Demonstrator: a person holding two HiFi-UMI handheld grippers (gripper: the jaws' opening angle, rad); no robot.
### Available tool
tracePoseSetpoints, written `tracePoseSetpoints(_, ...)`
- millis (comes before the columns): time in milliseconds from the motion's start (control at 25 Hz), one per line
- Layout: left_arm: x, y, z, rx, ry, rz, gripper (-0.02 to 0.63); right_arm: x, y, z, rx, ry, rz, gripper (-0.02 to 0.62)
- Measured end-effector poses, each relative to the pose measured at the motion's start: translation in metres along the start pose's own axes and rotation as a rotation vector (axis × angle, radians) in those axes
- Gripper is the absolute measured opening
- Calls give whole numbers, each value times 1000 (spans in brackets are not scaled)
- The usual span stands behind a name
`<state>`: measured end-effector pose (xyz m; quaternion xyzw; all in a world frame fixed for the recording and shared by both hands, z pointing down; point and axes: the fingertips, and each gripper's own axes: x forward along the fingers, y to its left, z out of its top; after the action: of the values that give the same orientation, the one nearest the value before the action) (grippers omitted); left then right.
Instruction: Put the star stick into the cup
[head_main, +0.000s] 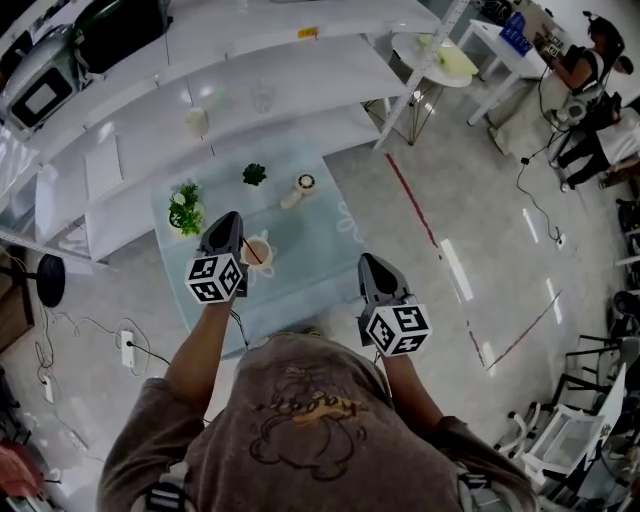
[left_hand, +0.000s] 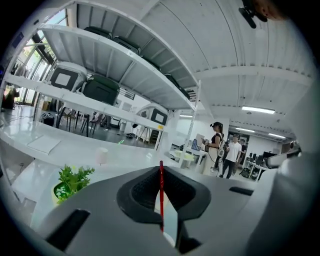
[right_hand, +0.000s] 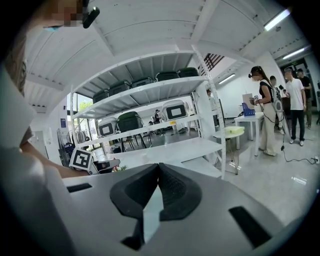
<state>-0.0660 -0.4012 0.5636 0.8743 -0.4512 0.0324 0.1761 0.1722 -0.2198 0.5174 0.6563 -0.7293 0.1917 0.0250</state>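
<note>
The left gripper (head_main: 229, 222) is clamped on the star stick (left_hand: 161, 195). The cup (head_main: 258, 252) stands just beside its jaws. The right gripper (right_hand: 159, 167) is closed and empty. The current step appears to be insertion. Next, align the stick over the cup mouth, lower it and release.

The low table (head_main: 320, 255) is parked right in front of the shelf rack (head_main: 260, 100). The cup (head_main: 258, 252) is set on its left half, a bigger plant (head_main: 185, 210) sits behind-left at the edge, and a smaller plant (head_main: 254, 174) is placed further back. The left gripper (head_main: 228, 222) is held just left of the cup with the star stick (left_hand: 161, 195) pinched between its jaws, while the right gripper (head_main: 370, 264) is kept at the table's right front edge, well apart.
</note>
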Motion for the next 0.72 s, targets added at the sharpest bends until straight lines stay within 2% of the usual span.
tracePoseSetpoints(360,9,6,-14,-43,65,5,32,-2,-2,-1,24,-1,-26,3)
tracePoseSetpoints(720,16,11,-32,-53,134,-3,32,6,9,-1,31,-11,-40,3)
